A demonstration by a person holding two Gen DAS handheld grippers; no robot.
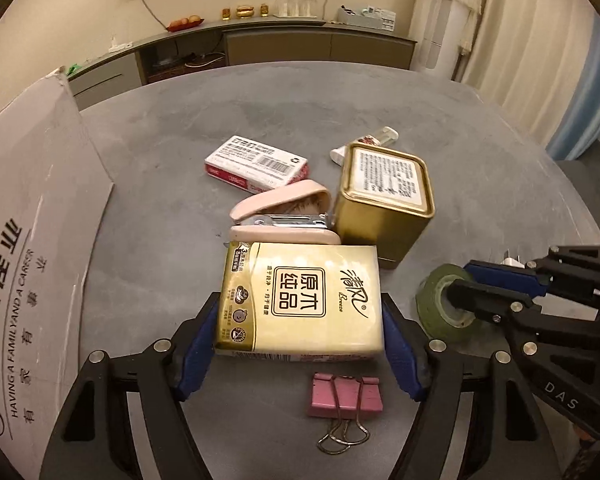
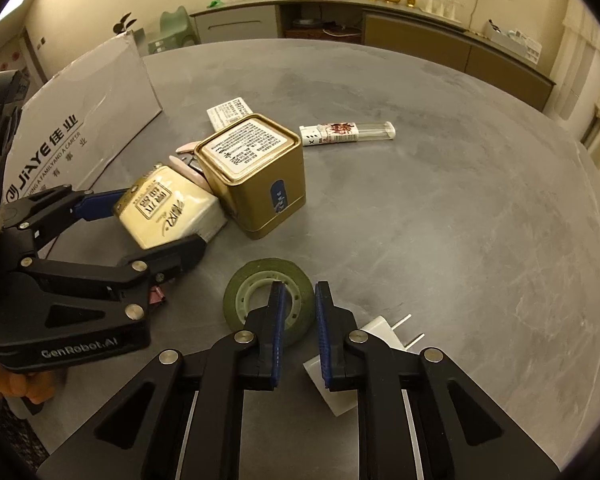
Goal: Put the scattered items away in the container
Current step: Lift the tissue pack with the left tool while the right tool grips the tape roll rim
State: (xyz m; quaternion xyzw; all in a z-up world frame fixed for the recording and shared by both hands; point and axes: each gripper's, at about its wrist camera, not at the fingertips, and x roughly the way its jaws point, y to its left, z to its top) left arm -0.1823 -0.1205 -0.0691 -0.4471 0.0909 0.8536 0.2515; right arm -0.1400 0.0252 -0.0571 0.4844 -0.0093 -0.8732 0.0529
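1. Left claw (image 1: pixel 300 344) – pads closed on both sides of the tissue pack (image 1: pixel 300 300), gripped for lifting to the cardboard box (image 1: pixel 32 240) at 9 o'clock.
2. Right claw (image 2: pixel 298 336) – narrowly parted, straddling the tape roll (image 2: pixel 269 300) rim, one finger in the core; not yet clamped.
3. Tin (image 1: pixel 384 204), stapler (image 1: pixel 280 216) remain on the bench (image 1: pixel 160 152) at 12.

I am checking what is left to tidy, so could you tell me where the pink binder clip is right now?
The pink binder clip lies on the grey table at the bottom centre of the left wrist view, just nearer the camera than the tissue pack between the left gripper's fingers.
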